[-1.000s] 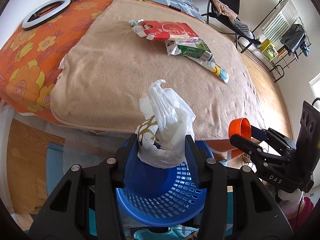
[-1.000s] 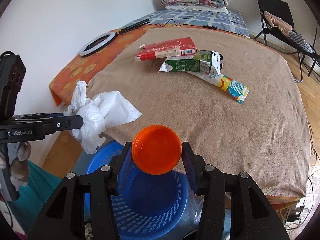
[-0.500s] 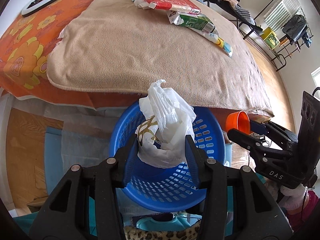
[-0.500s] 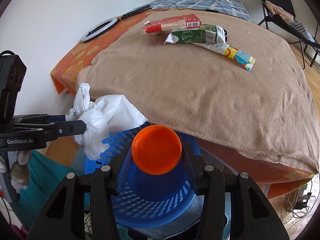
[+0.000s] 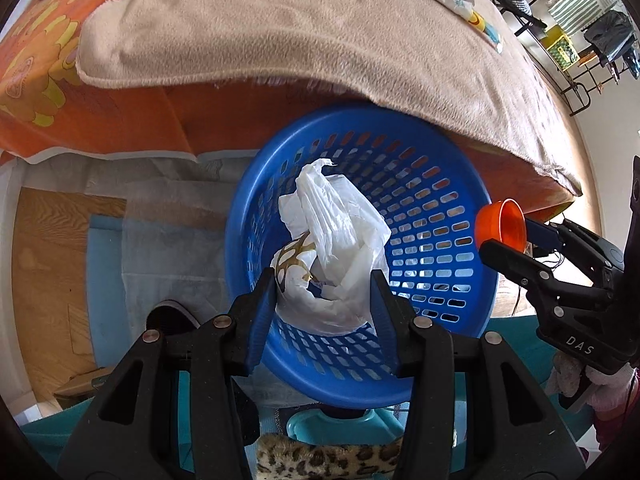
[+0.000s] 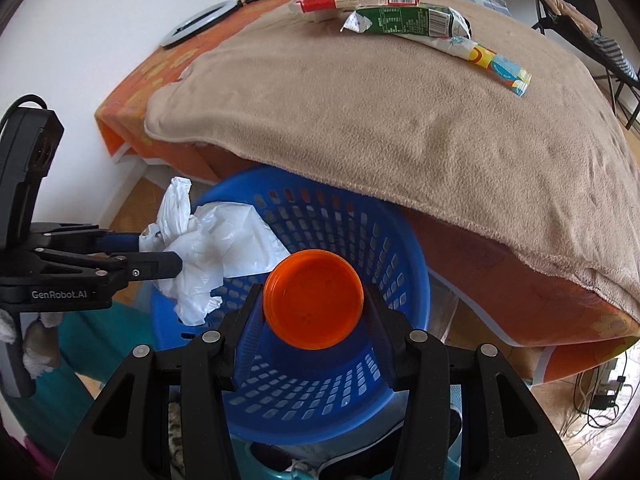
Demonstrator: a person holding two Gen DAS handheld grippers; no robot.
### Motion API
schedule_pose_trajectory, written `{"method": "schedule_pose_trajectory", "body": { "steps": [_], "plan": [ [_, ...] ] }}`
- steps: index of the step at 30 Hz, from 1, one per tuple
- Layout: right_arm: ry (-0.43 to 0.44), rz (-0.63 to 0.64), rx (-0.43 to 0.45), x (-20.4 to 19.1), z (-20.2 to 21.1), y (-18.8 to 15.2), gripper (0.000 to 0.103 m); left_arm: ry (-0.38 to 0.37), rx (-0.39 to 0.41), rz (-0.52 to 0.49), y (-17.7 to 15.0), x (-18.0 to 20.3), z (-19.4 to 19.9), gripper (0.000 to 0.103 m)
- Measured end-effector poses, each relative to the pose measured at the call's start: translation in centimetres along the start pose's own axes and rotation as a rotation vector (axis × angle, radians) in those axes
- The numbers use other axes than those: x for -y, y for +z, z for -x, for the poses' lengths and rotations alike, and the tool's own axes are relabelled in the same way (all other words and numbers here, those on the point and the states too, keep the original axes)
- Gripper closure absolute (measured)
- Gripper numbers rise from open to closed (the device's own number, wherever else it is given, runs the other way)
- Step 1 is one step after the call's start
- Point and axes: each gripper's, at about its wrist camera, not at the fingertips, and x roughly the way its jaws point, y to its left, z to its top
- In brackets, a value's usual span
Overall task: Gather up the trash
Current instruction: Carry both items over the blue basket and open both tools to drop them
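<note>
My left gripper (image 5: pixel 323 294) is shut on a crumpled white plastic bag (image 5: pixel 336 240) and holds it over the mouth of a blue perforated basket (image 5: pixel 436 240). My right gripper (image 6: pixel 312 320) is shut on an orange plastic cup (image 6: pixel 314 298), also above the basket (image 6: pixel 320 392). The bag also shows in the right wrist view (image 6: pixel 208 248), the cup in the left wrist view (image 5: pixel 502 226). A red carton (image 6: pixel 356 0), a green carton (image 6: pixel 408 22) and a colourful wrapper (image 6: pixel 492 64) lie on the bed's far side.
A beige blanket (image 6: pixel 400 120) covers the bed over an orange flowered sheet (image 5: pixel 36 68); its edge overhangs the basket. A ring light (image 6: pixel 200 24) lies at the bed's back left. Wooden floor (image 5: pixel 44 280) and a chair (image 6: pixel 568 12) are around.
Both grippers have moved back from the bed and down over the blue basket, still holding the bag and the cup. The basket now fills the lower middle of both views.
</note>
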Motion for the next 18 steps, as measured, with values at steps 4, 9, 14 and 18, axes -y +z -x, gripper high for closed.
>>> {"method": "schedule_pose_trajectory", "body": {
  "steps": [4, 9, 14, 18],
  "plan": [
    [-0.003, -0.001, -0.031, 0.2, -1.1, -0.5, 0.056, 0.015, -0.008, 0.007, -0.1, -0.4, -0.6, 0.056],
    [-0.008, 0.003, -0.061, 0.2, -2.1, -1.0, 0.056, 0.031, -0.018, 0.01, 0.0, -0.5, -1.1, 0.055],
    [-0.004, -0.001, -0.083, 0.2, -2.7, -1.1, 0.055, 0.045, -0.029, 0.004, 0.1, -0.4, -1.5, 0.049],
    [-0.008, -0.01, -0.099, 0.3, -3.1, -0.8, 0.054, 0.045, -0.036, 0.011, 0.2, -0.4, -1.6, 0.045]
  ]
}}
